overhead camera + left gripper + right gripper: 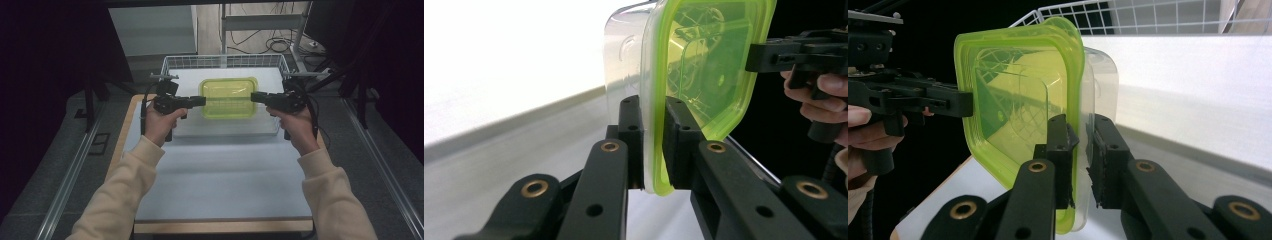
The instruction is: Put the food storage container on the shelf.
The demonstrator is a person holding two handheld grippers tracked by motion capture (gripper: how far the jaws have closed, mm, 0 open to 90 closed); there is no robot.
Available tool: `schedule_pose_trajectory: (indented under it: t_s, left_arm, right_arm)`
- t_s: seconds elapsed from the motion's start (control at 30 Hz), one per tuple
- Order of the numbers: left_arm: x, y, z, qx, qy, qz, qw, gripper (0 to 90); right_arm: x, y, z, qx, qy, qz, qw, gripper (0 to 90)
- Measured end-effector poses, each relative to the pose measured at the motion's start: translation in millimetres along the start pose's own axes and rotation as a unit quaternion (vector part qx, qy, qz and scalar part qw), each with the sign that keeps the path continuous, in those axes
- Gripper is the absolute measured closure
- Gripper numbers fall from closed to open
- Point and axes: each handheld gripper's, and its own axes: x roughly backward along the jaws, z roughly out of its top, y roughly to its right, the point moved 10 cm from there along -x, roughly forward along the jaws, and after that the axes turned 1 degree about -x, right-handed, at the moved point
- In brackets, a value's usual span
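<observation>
so both grippers have the lidded box between them. it's a clear plastic container (229, 107) with a green lid (228, 92), sitting up over the white tray (227, 129), which lies in front of the wire basket (226, 61). the left gripper (202, 101) comes in from the left side and the right gripper (254, 96) from the right, one on each short end. in the left gripper view the jaws are clamped tight on the rim, lid edge (655, 150) squeezed between the pads. in the right gripper view the jaws straddle the rim (1079, 165) too, pinching it, though i think there's a sliver of gap on one pad, hard to tell from that angle. the box looks lifted off the tray rather than resting on it, level between the two hands.
</observation>
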Motion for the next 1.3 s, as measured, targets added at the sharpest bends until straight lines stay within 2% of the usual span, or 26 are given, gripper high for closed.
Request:
schedule_pose_trajectory:
  t_s: [0.17,0.5,0.73,0.8,1.07,1.13,1.17,1.2,1.3]
  left_arm:
    - [-3.2,-6.5,12.2,-0.003,0.005,0.006,1.0,80.7]
    - [-11.7,-22.5,35.7,-0.006,-0.003,0.018,0.9998,80.4]
    - [-20.2,-31.7,45.1,0.007,-0.005,0.018,0.9998,80.2]
    - [-21.9,-35.1,45.9,0.009,-0.008,0.02,0.9997,80.1]
    - [-26.3,-48.0,45.9,0.02,-0.016,0.028,0.9993,80.1]
    - [-29.4,-52.0,45.1,0.027,-0.022,0.031,0.9989,80.0]
    - [-30.7,-53.7,46.4,0.035,-0.019,0.024,0.9989,80.0]
    - [-31.9,-54.3,48.3,0.045,-0.015,0.02,0.9987,80.1]
    - [-35.4,-56.9,52.5,0.053,-0.021,0.016,0.9983,80.0]
  right_arm:
    - [-5.7,6.4,12.3,-0.007,0.003,-0.002,1.0,80.5]
    - [-15.3,15.3,31.3,-0.015,0.004,-0.013,0.9998,80.5]
    - [-22.0,23.6,43.3,-0.019,0.003,-0.024,0.9995,80.3]
    - [-27.6,28.2,44.8,-0.027,0.001,-0.025,0.9993,80.3]
    - [-44.0,37.1,46.1,-0.034,-0.013,-0.032,0.9988,79.8]
    - [-45.7,38.4,45.7,-0.035,-0.016,-0.034,0.9987,79.7]
    - [-48.1,40.3,45.3,-0.036,-0.018,-0.036,0.9985,79.6]
    - [-51.4,44.7,46.6,-0.049,-0.017,-0.036,0.998,79.5]
    - [-53.8,48.6,48.1,-0.06,-0.017,-0.037,0.9974,79.4]
